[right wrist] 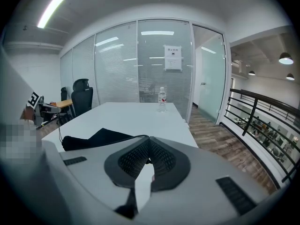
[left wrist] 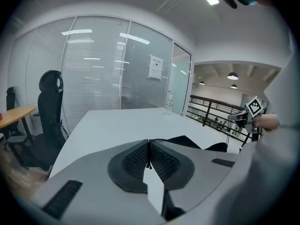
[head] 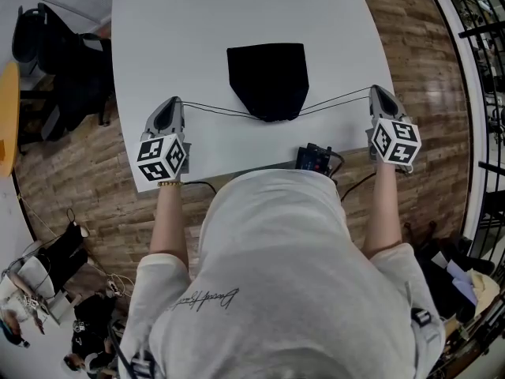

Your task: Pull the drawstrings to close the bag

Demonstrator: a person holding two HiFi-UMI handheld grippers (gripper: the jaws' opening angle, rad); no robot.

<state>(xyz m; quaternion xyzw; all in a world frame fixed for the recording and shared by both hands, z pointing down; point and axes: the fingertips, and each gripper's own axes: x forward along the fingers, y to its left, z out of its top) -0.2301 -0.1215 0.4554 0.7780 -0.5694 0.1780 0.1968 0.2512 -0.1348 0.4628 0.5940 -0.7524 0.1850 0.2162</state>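
A black bag (head: pixel 268 77) lies flat mid-worktop (head: pixel 158 30), its mouth toward me. My left tool (head: pixel 175 103) is pressed together on the left cord (head: pixel 221 110), and my right tool (head: pixel 378 92) pinches the right cord (head: pixel 335 101). I keep the tools well apart, one either side of the bag, so both cords run taut and outward from the mouth. The mouth looks gathered to a narrow point, so I judge the closing nearly done

floor (head: pixel 410 54): wood planks | wall (right wrist: pixel 117 69): glass, blinds | furniture: white table (head: pixel 173 54), black chair (left wrist: pixel 49 121)
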